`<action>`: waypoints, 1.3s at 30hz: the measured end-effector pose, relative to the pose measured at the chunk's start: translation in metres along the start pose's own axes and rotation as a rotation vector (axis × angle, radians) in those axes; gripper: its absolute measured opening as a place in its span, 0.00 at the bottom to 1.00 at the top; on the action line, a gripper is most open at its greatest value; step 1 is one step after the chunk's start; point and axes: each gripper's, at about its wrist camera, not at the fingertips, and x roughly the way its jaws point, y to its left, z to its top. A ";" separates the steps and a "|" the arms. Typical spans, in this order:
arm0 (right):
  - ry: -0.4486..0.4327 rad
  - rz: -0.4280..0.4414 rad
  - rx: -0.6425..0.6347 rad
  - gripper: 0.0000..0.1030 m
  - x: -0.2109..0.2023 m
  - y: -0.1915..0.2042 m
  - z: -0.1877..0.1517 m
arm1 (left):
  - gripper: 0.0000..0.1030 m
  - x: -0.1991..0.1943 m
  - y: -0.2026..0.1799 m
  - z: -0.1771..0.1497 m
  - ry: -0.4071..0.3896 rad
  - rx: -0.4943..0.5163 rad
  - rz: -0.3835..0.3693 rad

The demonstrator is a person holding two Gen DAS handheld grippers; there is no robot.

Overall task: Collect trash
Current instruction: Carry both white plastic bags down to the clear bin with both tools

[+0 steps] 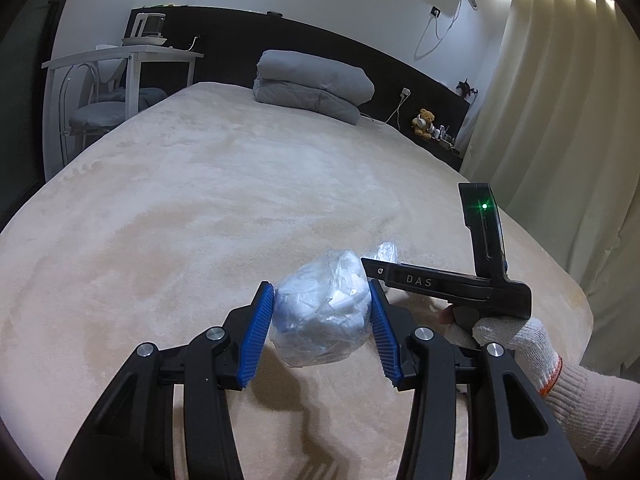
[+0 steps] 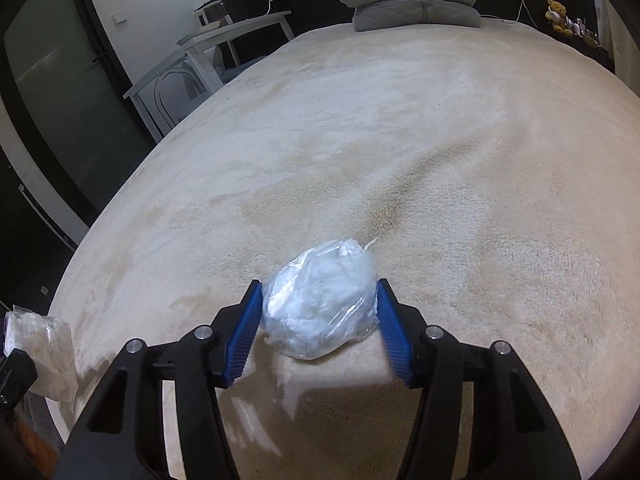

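Big bed [image 1: 240,200] takes up basically the whole room, covered in a fuzzy cream blanket. Pale curtains [image 1: 560,100] hang down the right side, and a folded grey duvet [image 1: 316,84] sits up at the head end against the dark headboard. To the left of the bed there's a white surface [image 1: 160,54] with some kind of kettle-looking appliance [image 1: 146,26] on it and a round chair [image 1: 92,116] tucked under.

Now the action, down at the near end of the bed. The person has a gripper in each hand, side by side.

The left gripper [image 1: 320,286] is at a narrow-ish opening with both blue pads pressed against a bagged wad [image 1: 320,320]: crumpled white stuff in clear plastic. Can't really tell if that one is lifted clear of the blanket or just resting on it.

The right gripper [image 2: 320,282] is clamped on a second bagged wad [image 2: 320,316], pads touching it on both sides. This one looks to be sitting on the blanket near the bed's edge. The white knit-gloved hand [image 1: 520,340] with an orange cuff stripe is wrapped round that gripper's handle, and a green light glows on the unit on top of it.

Smallest thing worth a mention: a little teddy bear [image 1: 424,122] on the ledge by the curtains, next to some tiny odds and ends I can't make out.
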 end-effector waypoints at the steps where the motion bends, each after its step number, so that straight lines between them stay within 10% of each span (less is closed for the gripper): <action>1: -0.003 0.001 -0.001 0.54 -0.002 0.001 0.000 | 0.45 0.000 0.000 0.001 -0.001 -0.001 0.001; 39: -0.259 0.000 -0.086 0.54 -0.277 -0.032 -0.142 | 0.45 -0.107 -0.094 -0.059 -0.152 -0.056 -0.069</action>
